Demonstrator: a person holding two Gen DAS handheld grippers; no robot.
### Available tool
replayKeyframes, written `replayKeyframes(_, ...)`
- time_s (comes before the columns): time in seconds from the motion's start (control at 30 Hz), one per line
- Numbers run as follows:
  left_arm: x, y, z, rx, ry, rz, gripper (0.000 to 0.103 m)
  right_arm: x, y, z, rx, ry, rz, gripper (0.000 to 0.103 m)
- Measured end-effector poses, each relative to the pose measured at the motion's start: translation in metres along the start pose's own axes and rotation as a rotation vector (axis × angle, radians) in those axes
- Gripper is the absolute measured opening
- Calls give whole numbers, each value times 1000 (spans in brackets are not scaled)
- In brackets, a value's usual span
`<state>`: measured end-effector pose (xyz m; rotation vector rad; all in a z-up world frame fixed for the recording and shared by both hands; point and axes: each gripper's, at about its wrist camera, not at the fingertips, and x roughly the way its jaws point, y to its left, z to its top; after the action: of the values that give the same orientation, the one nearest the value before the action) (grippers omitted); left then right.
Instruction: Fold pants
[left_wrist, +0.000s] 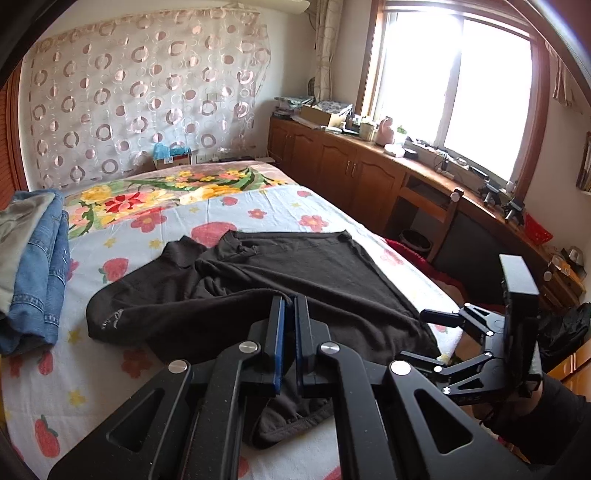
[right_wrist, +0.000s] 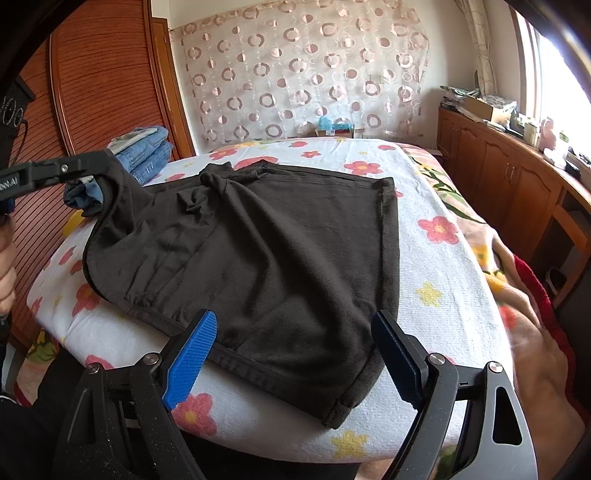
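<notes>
Dark brown pants (right_wrist: 258, 240) lie spread on the flowered bed sheet (right_wrist: 436, 280). My left gripper (left_wrist: 290, 301) is shut on a fold of the pants (left_wrist: 295, 273) and holds it raised above the bed. In the right wrist view the left gripper (right_wrist: 105, 160) is at the upper left, with the cloth hanging from it in a peak. My right gripper (right_wrist: 295, 321) stands open over the near hem of the pants, blue pads (right_wrist: 192, 354) wide apart and pressing on nothing. In the left wrist view the right gripper (left_wrist: 412, 334) sits at the pants' right edge.
Folded blue jeans (left_wrist: 40, 273) are stacked at the bed's left side, and the jeans (right_wrist: 147, 151) lie near a wooden wardrobe (right_wrist: 99, 77). Wooden cabinets (left_wrist: 351, 170) with clutter run under the window. A chair (left_wrist: 443, 221) stands by the bed. A hand (right_wrist: 5, 266) holds the left gripper.
</notes>
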<state>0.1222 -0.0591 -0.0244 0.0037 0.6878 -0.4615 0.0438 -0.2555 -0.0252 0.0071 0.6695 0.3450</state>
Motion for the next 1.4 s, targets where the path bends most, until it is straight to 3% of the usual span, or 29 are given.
replayKeyframes(0.13,3,-1,-6,-3,7,48,6,2,-1,-2,7,5,1,87)
replayKeyframes(0.17,2,1,-7,-6,7,56,12,3,-2,-2,9,6,1,87)
replayKeyframes(0.23,1,3,-10,-13,2,79,28,4,-3,-2,15,8,1,87)
replayKeyframes(0.3,-4,9,-13,-26,-11,97,57,5,-3,-1,20,10,4,87)
replayKeyframes(0.33,-6,13,-15,-33,-16,95,64,6,-2,-1,20,11,3,87)
replayKeyframes(0.37,-9,17,-17,-46,-18,89,80,7,-1,-1,19,12,3,87)
replayKeyframes(0.4,-12,22,-20,-63,-25,84,84,7,0,-1,18,13,3,87)
replayKeyframes(0.63,-20,39,-35,-95,-29,149,84,6,3,-1,12,11,12,86)
replayKeyframes(0.87,-4,56,-61,-116,42,188,84,4,9,2,-8,-1,46,67)
replayKeyframes(1.07,15,58,-78,-113,115,203,84,0,18,9,-37,-22,73,57)
replayKeyframes(1.4,22,59,-93,-118,138,213,84,13,40,28,-90,-31,131,44)
